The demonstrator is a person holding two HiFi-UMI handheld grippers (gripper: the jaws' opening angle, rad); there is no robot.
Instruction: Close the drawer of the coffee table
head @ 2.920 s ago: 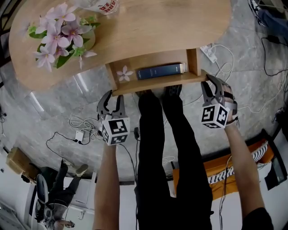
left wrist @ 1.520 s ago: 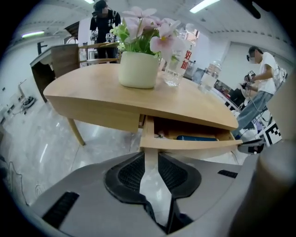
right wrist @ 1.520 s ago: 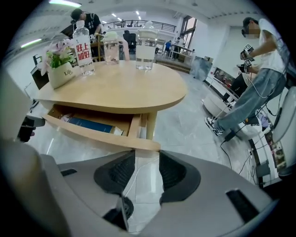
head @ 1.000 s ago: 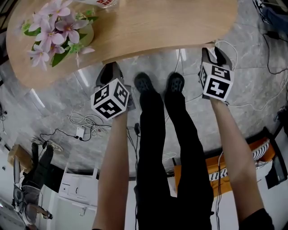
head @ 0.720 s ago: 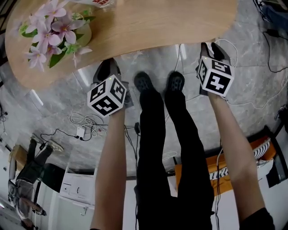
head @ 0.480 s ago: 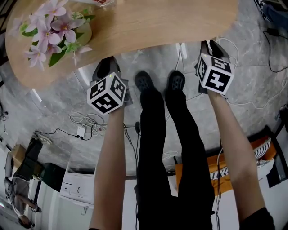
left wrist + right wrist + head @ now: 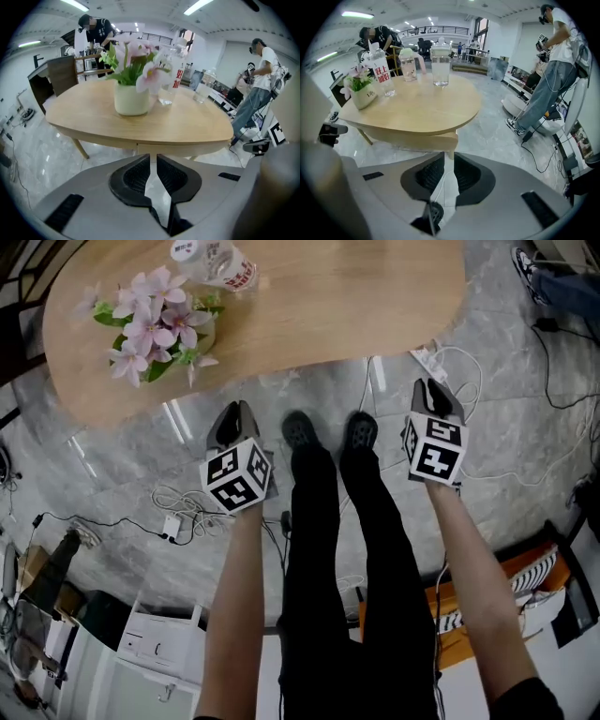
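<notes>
Table (image 7: 328, 296) faces left claw (image 7: 153, 158) and just-narrowed right claw (image 7: 449, 155), barely apart, empty.

- A pale pot (image 7: 132, 97) of pink flowers (image 7: 155, 324) is standing on the table (image 7: 356, 296), toward its left end in the head view.
- A clear bottle (image 7: 220, 263) with a red label is standing just beside the flowers.
- A tall glass (image 7: 440, 65) and a smaller clear cup (image 7: 408, 65) are standing farther back on the table.
- Loose cables (image 7: 178, 502) are lying tangled on the grey marble floor (image 7: 112, 465), with a small white adapter (image 7: 172, 524) among them.
- A white power strip (image 7: 429, 360) is lying on the floor near the table's right end.
- A person in jeans (image 7: 548, 79) is standing off to the right, and a person in a dark top (image 7: 96, 33) is standing behind the table.
</notes>
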